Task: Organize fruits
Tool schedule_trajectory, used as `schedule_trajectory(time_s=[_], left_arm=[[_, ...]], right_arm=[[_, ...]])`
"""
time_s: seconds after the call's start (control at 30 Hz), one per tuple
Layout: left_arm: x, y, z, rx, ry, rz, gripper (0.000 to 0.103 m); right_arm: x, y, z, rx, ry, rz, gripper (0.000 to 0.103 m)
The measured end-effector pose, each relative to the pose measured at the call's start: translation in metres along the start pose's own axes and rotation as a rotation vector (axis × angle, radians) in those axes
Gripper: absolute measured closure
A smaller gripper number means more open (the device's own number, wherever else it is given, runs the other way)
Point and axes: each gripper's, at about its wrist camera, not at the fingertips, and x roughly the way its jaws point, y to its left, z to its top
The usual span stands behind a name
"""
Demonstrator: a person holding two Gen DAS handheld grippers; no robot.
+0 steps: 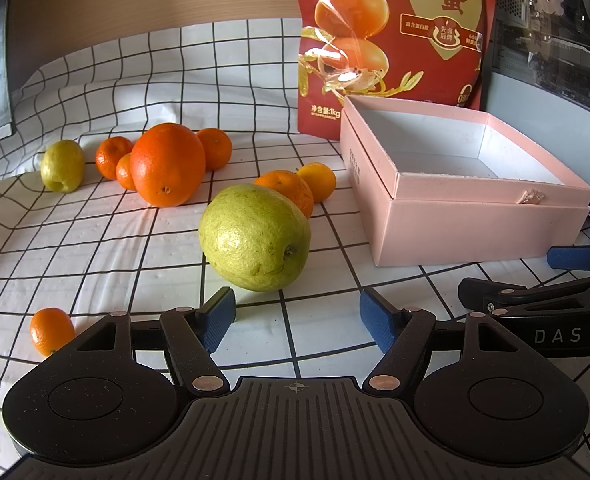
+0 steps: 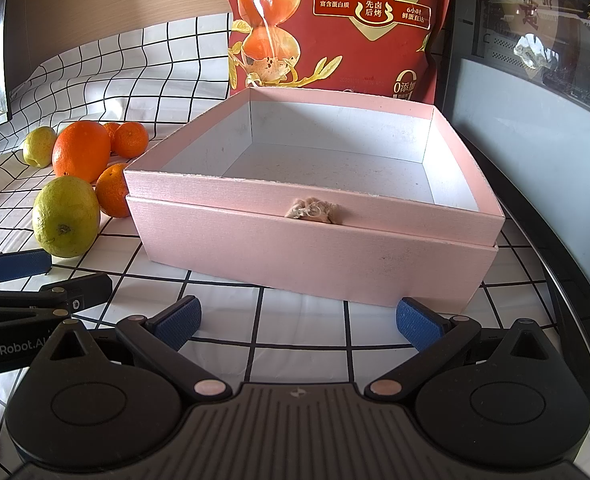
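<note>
Step now: the picking has not started. I think the first job is to grab the big green fruit [image 1: 255, 238] and put it in the pink box [image 1: 487, 232].
Left gripper [image 1: 297, 318]: it sits low over the bench [image 1: 95, 264], right in front of the big green fruit. Its blue fingers [image 1: 217, 318] are wide apart and hold nothing.
Right gripper [image 2: 299, 322]: it faces the front wall of the pink box. Its fingers [image 2: 177, 320] are wide apart too, and empty.
Where the fruit is: the big green fruit lies on the checked cloth [image 1: 143, 80], just left of the box. A small orange [image 1: 289, 190] touches its back side, and a yellow-orange one [image 1: 318, 181] sits next to that. Farther back stands a big orange [image 1: 168, 164] with little oranges around it and a small green fruit [image 1: 63, 165]. One little orange [image 1: 51, 330] lies alone by the left gripper.
The box: it is open and nothing is inside. A red snack bag [image 1: 391, 40] stands behind it.
How to do it well: go straight in so the fruit sits between the two fingers at its widest part. Squeeze softly, because round fruit can roll or pop out. Lift it up high before moving, so it clears the box wall.
Watch out: the small orange behind may roll if it gets bumped. The two grippers are close together, so keep them from hitting.
</note>
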Motion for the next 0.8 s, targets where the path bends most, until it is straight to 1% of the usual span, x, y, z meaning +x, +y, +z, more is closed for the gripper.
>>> schedule_trajectory(time_s=[0.2, 0.23, 0.27, 0.3, 0.37, 0.43, 0.5, 0.57, 0.6, 0.73, 0.8], left_arm=[[0.000, 0.003, -0.003, -0.004, 0.005, -0.016, 0.030], [0.001, 0.004, -0.002, -0.001, 0.014, -0.036, 0.030], [0.001, 0.007, 0.001, 0.006, 0.028, -0.066, 0.030], [0.001, 0.012, 0.005, 0.005, 0.052, -0.102, 0.034], [-0.004, 0.025, 0.013, -0.034, 0.087, -0.156, 0.039], [-0.019, 0.037, 0.020, -0.061, 0.095, -0.177, 0.039], [-0.035, 0.055, 0.028, -0.075, 0.090, -0.167, 0.039], [-0.047, 0.078, 0.033, -0.096, 0.096, -0.140, 0.039], [-0.052, 0.092, 0.034, -0.119, 0.106, -0.126, 0.040], [-0.059, 0.145, 0.031, -0.217, 0.138, -0.079, 0.041], [-0.059, 0.164, 0.027, -0.265, 0.159, -0.041, 0.041]], right_arm=[[-0.001, -0.004, 0.003, -0.002, 0.008, 0.009, 0.000], [-0.001, -0.004, 0.005, -0.009, 0.037, 0.017, 0.000], [-0.002, -0.004, 0.011, -0.016, 0.093, 0.028, 0.000], [-0.002, -0.003, 0.014, -0.012, 0.124, 0.020, 0.000], [-0.002, -0.001, 0.015, -0.005, 0.144, 0.005, 0.000], [-0.002, 0.001, 0.015, 0.010, 0.141, -0.012, 0.000], [-0.004, 0.003, 0.014, 0.026, 0.141, -0.032, 0.000], [-0.005, 0.006, 0.014, 0.034, 0.149, -0.044, 0.000], [-0.005, 0.006, 0.015, 0.037, 0.157, -0.045, 0.000], [-0.009, 0.011, 0.019, 0.029, 0.210, -0.035, 0.000], [-0.015, 0.020, 0.017, 0.023, 0.215, -0.031, 0.003]])
